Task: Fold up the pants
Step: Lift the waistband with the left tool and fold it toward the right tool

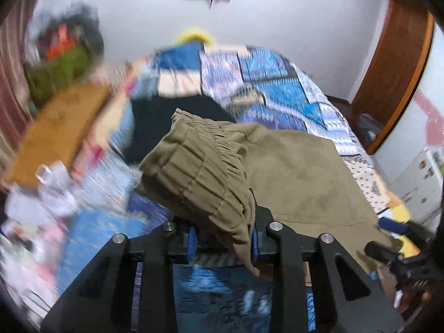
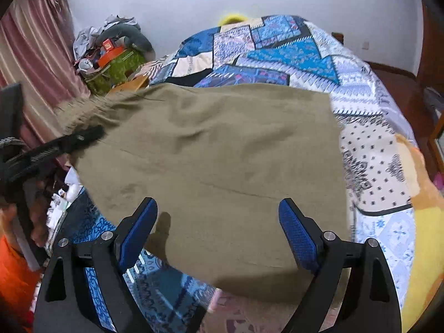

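We log the pair of olive-khaki cotton pants with a gathered elastic waistband (image 2: pixel 211 161) lying on the bed under a blue-and-white patchwork quilt (image 2: pixel 369 149). The cloth spreads ahead of both tongs, and its near edge hangs close to the bed's near side.

Left tongs (image 1: pixel 222 242): clamped on the bunched waistband (image 1: pixel 199 172), with cloth draped over and between the blue pads. That corner looks raised off the quilt, and the background there is smeared. In the right wrist view these tongs enter from the left and bite the waistband end.

Right tongs (image 2: pixel 217 233): standing wide apart, 2 blue pads hovering over the lower panel of the pants, nothing between them that they press on.

Key relation, as we judge it: the long axis of the pants runs crosswise to the right tongs, waistband to their left, the other end to their right. The left tongs already own the waistband end; the right tongs are nearer the free near edge. A fold probably needs the right tongs to close on that edge before the waistband is carried across.

Beyond the pants, ahead of the left tongs, lies a dark garment (image 1: pixel 166 116).
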A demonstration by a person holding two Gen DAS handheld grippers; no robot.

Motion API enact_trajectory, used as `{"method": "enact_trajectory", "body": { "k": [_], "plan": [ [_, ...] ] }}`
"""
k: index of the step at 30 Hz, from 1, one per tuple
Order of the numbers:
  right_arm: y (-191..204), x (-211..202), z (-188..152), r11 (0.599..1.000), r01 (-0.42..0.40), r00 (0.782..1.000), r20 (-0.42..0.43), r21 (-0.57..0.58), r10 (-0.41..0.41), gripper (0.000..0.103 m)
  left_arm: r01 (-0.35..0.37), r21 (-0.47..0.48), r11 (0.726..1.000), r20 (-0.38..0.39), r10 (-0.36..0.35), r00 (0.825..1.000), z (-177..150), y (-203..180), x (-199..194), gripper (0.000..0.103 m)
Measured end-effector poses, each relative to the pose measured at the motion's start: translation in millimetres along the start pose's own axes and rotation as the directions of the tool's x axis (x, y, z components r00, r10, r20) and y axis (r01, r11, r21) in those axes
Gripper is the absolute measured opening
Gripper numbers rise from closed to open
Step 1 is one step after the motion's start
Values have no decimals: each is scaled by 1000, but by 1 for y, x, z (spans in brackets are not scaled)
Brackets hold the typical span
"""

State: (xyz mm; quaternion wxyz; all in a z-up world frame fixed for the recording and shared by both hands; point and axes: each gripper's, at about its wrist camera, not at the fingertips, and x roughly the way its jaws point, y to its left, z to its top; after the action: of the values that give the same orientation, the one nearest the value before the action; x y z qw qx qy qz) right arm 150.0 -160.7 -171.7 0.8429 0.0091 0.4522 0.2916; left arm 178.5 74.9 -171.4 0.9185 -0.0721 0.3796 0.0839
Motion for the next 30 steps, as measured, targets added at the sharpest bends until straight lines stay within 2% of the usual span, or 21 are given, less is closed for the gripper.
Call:
{"method": "enact_trajectory", "body": {
  "k": [2,5,8,10,15,18,21,26,29,30],
  "plan": [
    [0,-4,-2,1000,14,1000,6,-9,-14,88,-62,65,996,62,58,996,5,-5,-14,26],
    [-3,-7,-7,999,37,999,4,-20,-37,88,-161,160,974,161,135,978,9,-19,-40,25],
    [-6,-7,-14,998,52,999,-11,-27,-52,88,-190,220,957,218,142,965,14,-37,-53,24],
    [-9,-2,-19,999,48,998,-30,-22,-49,88,-160,236,958,219,108,970,18,-47,-56,24],
    [-17,-2,-25,1000,25,999,-27,18,-25,88,27,224,974,143,-60,988,27,-67,-52,23],
    [-21,-4,-25,999,23,999,-26,34,-23,88,137,224,965,92,-161,983,30,-84,-49,23],
    [-24,-7,-27,998,12,1000,-21,56,-11,88,259,194,946,6,-265,964,32,-98,-37,23],
    [-27,-8,-29,997,1,1000,-13,77,0,88,335,186,924,-91,-323,942,23,-117,-19,23],
    [-26,-9,-29,997,2,1000,-9,75,-1,88,333,214,918,-131,-310,942,16,-129,-13,24],
    [-26,-10,-29,997,1,1000,-7,77,0,88,322,236,917,-149,-294,944,15,-133,-13,30]
  ]
}}
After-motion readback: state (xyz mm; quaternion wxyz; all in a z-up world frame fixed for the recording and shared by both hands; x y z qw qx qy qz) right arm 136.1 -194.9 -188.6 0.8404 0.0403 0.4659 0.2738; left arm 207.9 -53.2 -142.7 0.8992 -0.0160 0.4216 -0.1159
